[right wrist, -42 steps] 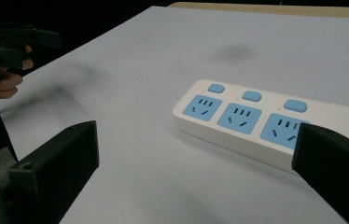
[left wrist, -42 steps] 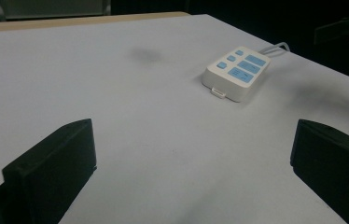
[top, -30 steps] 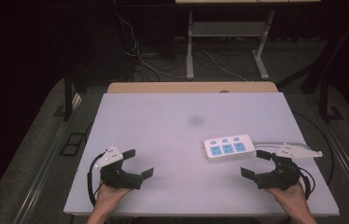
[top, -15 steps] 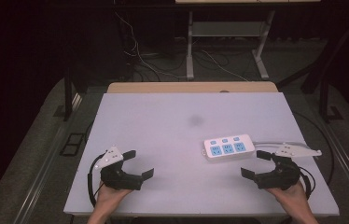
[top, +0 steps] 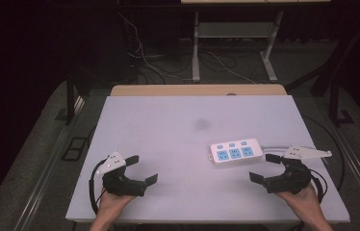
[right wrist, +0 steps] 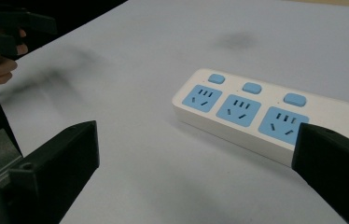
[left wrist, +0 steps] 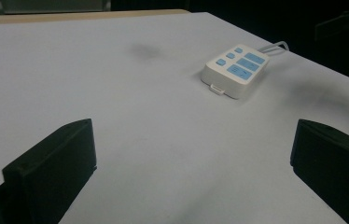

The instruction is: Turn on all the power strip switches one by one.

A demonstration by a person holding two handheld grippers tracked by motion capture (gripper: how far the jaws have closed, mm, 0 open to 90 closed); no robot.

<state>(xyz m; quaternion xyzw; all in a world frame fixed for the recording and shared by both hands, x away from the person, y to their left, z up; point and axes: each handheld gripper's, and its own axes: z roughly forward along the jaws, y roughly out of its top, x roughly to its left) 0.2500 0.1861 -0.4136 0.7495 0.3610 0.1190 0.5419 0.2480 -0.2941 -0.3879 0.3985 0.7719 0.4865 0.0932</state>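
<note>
A white power strip (top: 236,152) with three blue sockets and three blue switches lies flat on the white table (top: 178,130), right of centre; its white cable runs off to the right. It shows far off in the left gripper view (left wrist: 235,70) and close up in the right gripper view (right wrist: 266,114). My left gripper (top: 141,168) rests near the front left of the table, open, nothing between its jaws. My right gripper (top: 265,167) sits open at the front right, just beside the strip's near right end, not touching it.
A dark smudge (top: 201,124) marks the table's middle. A wooden strip (top: 197,90) borders the far edge. Cables and metal frame legs (top: 195,48) lie on the dark floor beyond. The other hand and gripper (right wrist: 4,42) appear at the far left of the right gripper view.
</note>
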